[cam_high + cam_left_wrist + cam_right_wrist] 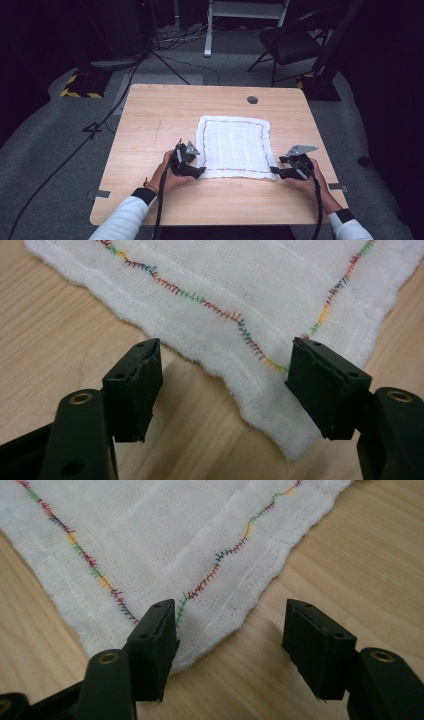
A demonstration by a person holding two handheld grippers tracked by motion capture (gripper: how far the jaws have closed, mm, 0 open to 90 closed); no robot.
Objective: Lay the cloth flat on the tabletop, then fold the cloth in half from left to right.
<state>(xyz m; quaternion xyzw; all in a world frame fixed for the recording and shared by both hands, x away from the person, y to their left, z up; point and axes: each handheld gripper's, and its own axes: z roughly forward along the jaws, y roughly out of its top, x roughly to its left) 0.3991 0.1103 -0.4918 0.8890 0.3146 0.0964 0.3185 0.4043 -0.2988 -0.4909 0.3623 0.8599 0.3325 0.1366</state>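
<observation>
A white cloth (pixel 233 146) with coloured stitching lies flat on the table (pixel 150 125). The left gripper (pixel 192 170) and right gripper (pixel 279 172) sit wide apart at its 2 near corners.

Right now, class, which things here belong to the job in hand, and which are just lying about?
In the job:
white cloth
left gripper, open at its near-left corner
right gripper, open at its near-right corner

Lying about:
folding chair
floor cables

Spread tongs (pixel 227 647) straddle white cloth (pixel 165 535) corner, perhaps touching.
</observation>
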